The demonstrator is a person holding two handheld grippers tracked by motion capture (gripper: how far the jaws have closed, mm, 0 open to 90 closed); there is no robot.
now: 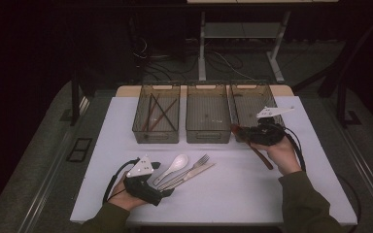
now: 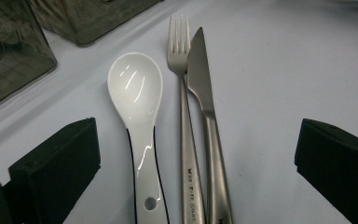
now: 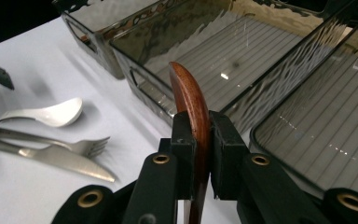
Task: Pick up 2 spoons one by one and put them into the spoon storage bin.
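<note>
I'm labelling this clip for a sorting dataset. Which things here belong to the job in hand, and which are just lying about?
In the job:
- wooden spoon, clamped in the right gripper
- three bins
- white spoon, fork, knife, between the open left gripper's jaws

Lying about:
- cables on the floor
- desk frame behind

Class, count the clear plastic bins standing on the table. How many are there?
3, side by side along the table's far edge: left bin holding chopsticks, middle bin, right bin beside the right gripper.
</note>
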